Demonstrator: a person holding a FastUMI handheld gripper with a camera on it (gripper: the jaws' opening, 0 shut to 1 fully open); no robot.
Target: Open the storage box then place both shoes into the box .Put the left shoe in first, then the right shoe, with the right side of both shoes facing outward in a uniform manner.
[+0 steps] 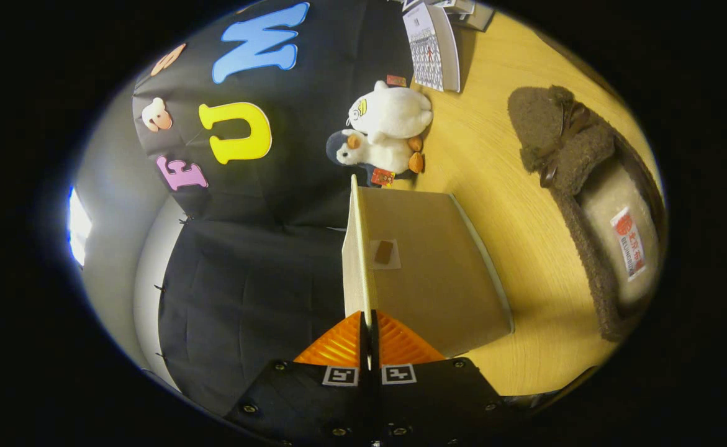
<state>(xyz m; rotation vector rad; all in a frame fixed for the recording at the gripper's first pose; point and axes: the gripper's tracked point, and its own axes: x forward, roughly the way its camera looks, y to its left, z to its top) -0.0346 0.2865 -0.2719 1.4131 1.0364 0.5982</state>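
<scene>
Storage box [438, 267], beige, flat-sided, cardboard-looking, is sitting on the light wooden tabletop [512, 205] right ahead of the fingers. I'm gripping its thin pale lid panel [358, 248] edge-on: the gripper [369, 347] is pinched nearly closed, both fingers pressing on the lower edge of the panel. The view is rolled sideways, so the panel is reading as a vertical sliver with the box body to one side of it.

Handling, my read: the lid is looking light and thin, stiff enough to swing but likely to flex or crease if I'm twisting it. Holding at the free edge seems right. I'm expecting little resistance. A small dark tab patch [385, 252] on the box face may be a closure, can't tell.

Brown fuzzy slipper [587, 205] with a cream lining and a bow is lying on the table, well apart from the box, opening up. Soft, light, squashy; I'd be pinching it at the heel rim or side wall. Can't tell which foot it is.

Surroundings: two plush penguins [385, 133], white over dark blue, stacked just beyond the box. Desk calendar [431, 46] further back. Neither is looking to be in the lid's path; the plushes are closest if the box is sliding.
</scene>
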